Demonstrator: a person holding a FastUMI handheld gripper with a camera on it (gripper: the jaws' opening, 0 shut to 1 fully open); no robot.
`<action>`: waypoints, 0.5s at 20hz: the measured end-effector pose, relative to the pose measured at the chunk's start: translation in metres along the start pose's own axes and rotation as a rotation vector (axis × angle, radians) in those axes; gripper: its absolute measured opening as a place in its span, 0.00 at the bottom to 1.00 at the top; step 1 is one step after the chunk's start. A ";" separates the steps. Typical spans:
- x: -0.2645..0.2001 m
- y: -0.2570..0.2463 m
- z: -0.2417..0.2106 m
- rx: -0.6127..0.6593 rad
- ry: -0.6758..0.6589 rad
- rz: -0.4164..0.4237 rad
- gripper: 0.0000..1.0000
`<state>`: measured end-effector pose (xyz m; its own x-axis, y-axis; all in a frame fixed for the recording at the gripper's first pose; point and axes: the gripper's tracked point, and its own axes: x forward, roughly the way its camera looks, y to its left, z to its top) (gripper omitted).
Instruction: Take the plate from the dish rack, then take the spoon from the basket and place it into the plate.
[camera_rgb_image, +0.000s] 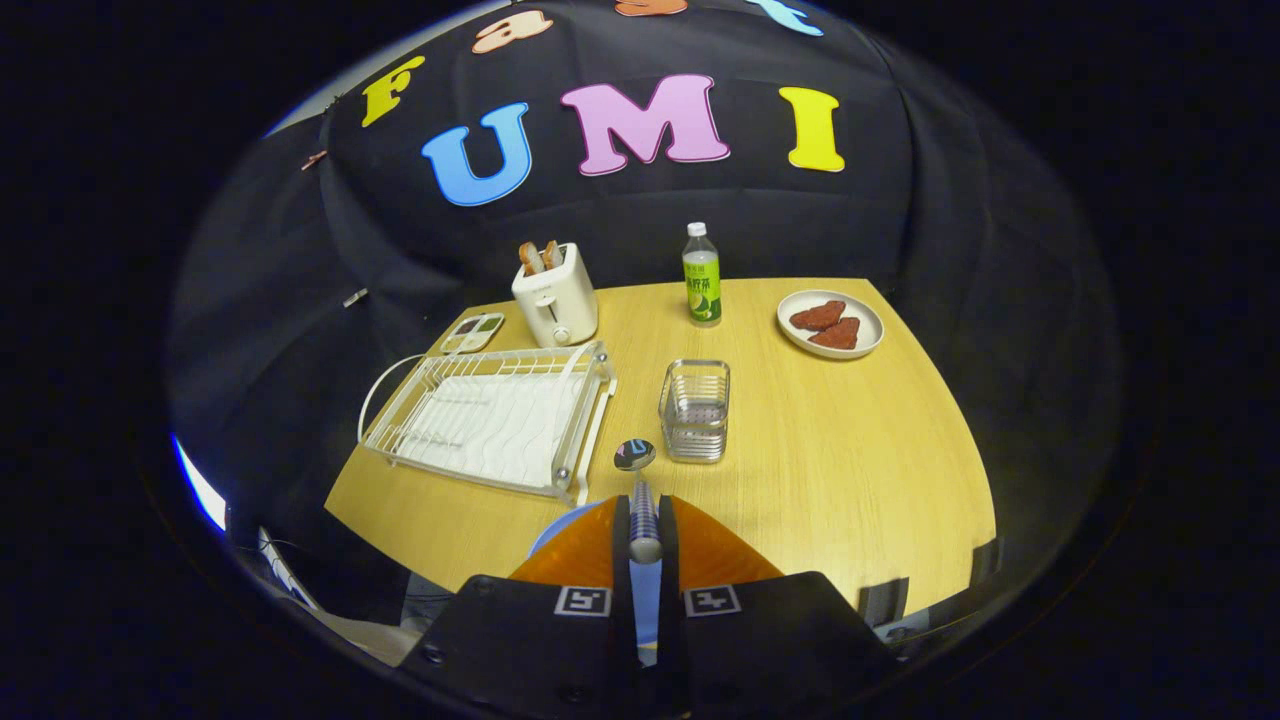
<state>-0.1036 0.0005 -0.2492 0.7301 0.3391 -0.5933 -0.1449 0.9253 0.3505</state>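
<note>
My gripper (645, 528) is shut on the handle of a metal spoon (635, 455), whose bowl sticks out ahead of the fingertips, raised above the table. A blue plate (556, 528) lies on the table right below the fingers, mostly hidden by them, with its left rim showing. The white dish rack (490, 415) stands beyond and to the left with no plate in it. Just right of the spoon's bowl stands the wire basket (695, 410), with nothing in it.
A white toaster (555, 300) with toast stands behind the rack, beside a small tray (473, 332). A green-labelled bottle (702, 277) stands at the back. A white plate with two reddish pieces (830, 324) sits at the back right of the wooden table (850, 450).
</note>
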 end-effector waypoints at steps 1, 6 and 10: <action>-0.001 0.004 -0.013 -0.002 0.019 0.008 0.12; 0.016 0.013 -0.068 -0.021 0.099 0.018 0.12; 0.037 0.015 -0.080 -0.018 0.098 0.016 0.12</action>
<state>-0.1326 0.0405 -0.3239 0.6592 0.3679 -0.6559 -0.1688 0.9223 0.3477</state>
